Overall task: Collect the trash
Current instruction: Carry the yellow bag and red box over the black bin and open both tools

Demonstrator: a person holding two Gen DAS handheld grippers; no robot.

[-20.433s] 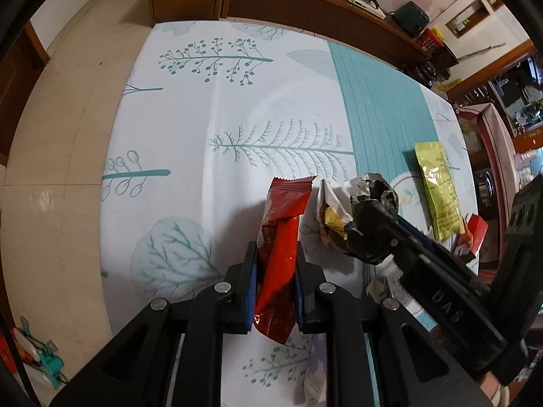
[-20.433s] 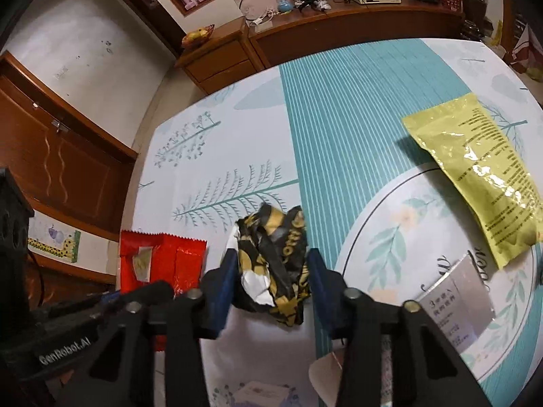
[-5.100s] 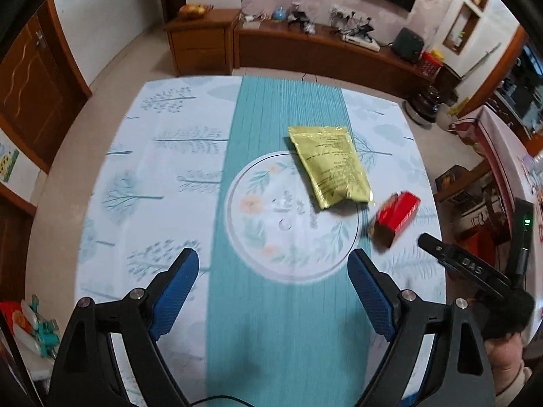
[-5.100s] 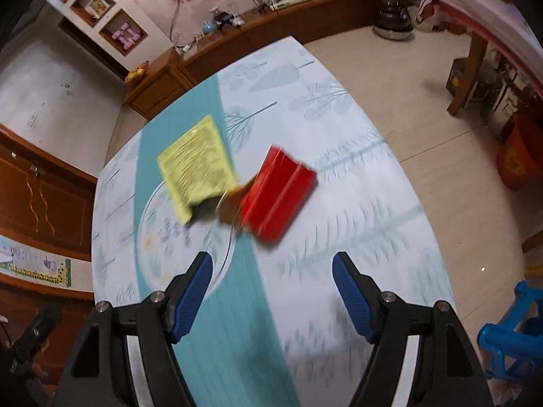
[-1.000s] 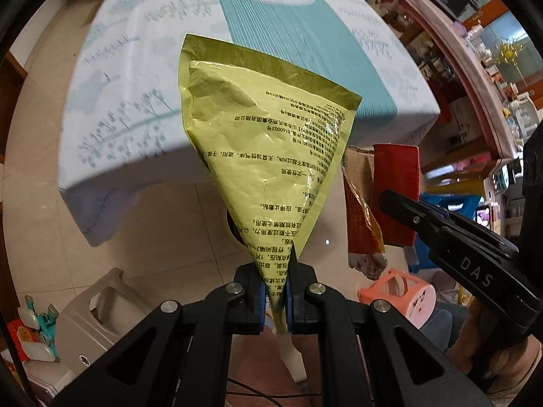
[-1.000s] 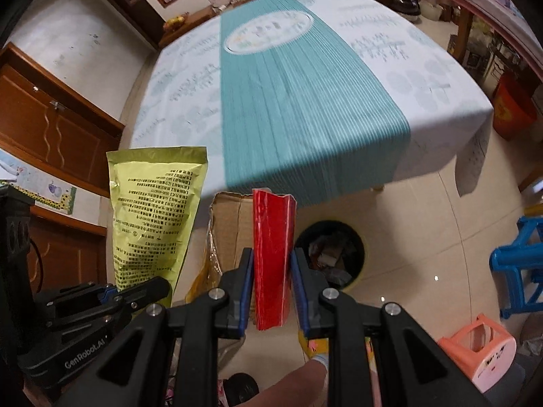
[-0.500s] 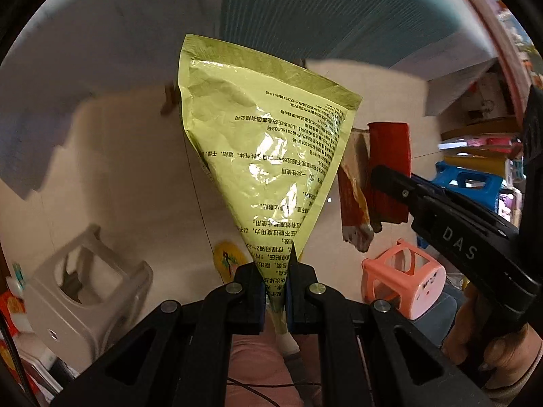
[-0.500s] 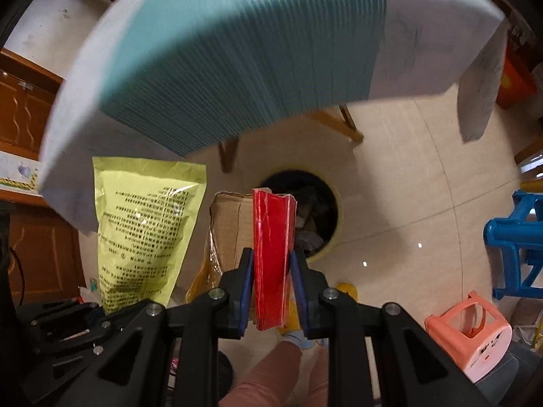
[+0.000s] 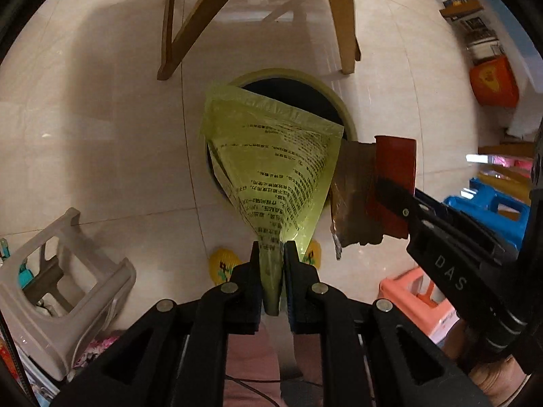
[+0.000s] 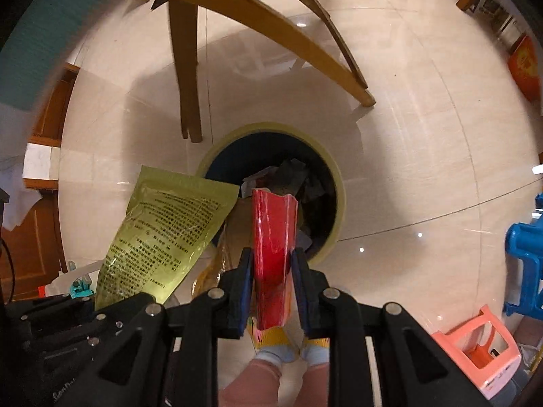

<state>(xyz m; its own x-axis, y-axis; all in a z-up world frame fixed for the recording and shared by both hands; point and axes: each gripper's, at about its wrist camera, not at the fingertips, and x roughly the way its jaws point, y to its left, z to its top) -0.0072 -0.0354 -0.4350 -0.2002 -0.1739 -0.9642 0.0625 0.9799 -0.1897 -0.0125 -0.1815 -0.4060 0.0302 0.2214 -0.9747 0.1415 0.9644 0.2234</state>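
Note:
A yellow-green printed pouch (image 9: 271,156) hangs over the round, yellow-rimmed trash bin (image 9: 342,112) on the floor. My left gripper (image 9: 271,247) pinches its bottom corner and its jaws are opening, the pouch still between the pads. In the right wrist view my right gripper (image 10: 271,257) is shut on a flat red box (image 10: 273,224) with a brown cardboard flap (image 10: 237,224) hanging beside it. That box hovers over the bin's near rim (image 10: 339,183). Crumpled wrappers (image 10: 292,176) lie inside the bin. The pouch (image 10: 166,230) shows to the left.
Wooden table legs (image 9: 339,17) stand just behind the bin. A grey stool (image 9: 68,288) is at the left, a pink stool (image 9: 417,298) and a blue stool (image 10: 526,261) at the right. The person's feet in yellow slippers (image 10: 271,339) stand below my grippers.
Both grippers have dropped from table height to just above the bin, carrying the pouch and the red box. The tablecloth has left the view and the bin looms larger.

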